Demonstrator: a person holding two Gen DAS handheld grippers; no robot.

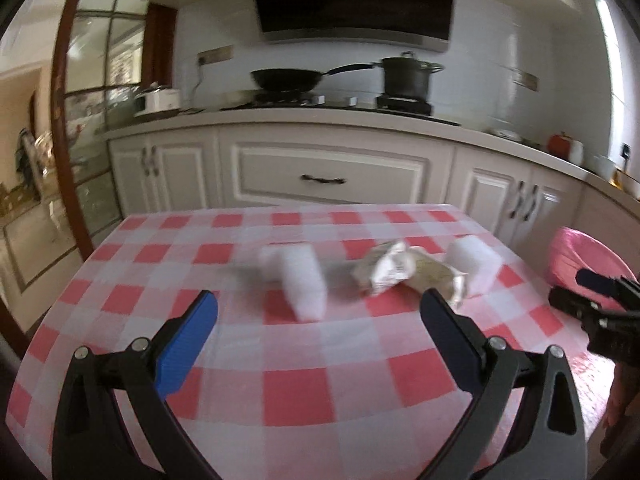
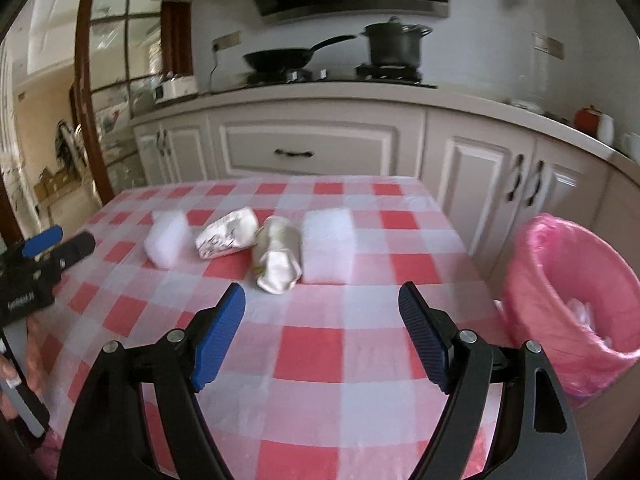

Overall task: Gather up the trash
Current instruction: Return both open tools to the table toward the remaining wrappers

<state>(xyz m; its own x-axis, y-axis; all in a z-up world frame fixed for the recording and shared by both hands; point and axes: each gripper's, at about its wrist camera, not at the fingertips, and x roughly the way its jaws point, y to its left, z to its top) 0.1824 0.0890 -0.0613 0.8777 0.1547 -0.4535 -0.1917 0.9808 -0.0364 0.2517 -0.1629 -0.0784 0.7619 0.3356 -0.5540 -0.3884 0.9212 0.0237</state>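
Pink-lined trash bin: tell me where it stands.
In the right wrist view, the pink-lined trash bin stands off the right edge of the red-checked table, below the cream cabinets.

From my remote station I see the tabletop (image 2: 312, 356), draped in a red-and-white checked cloth, carrying four pieces of trash in a row: a white foam block (image 2: 168, 238), a crumpled wrapper (image 2: 228, 232), a second crumpled wrapper (image 2: 278, 254), another foam block (image 2: 329, 244).

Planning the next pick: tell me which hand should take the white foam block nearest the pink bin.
Right. The right gripper faces that foam block with open, empty jaws, and the pink bin stands on its side. The left gripper faces the other block.
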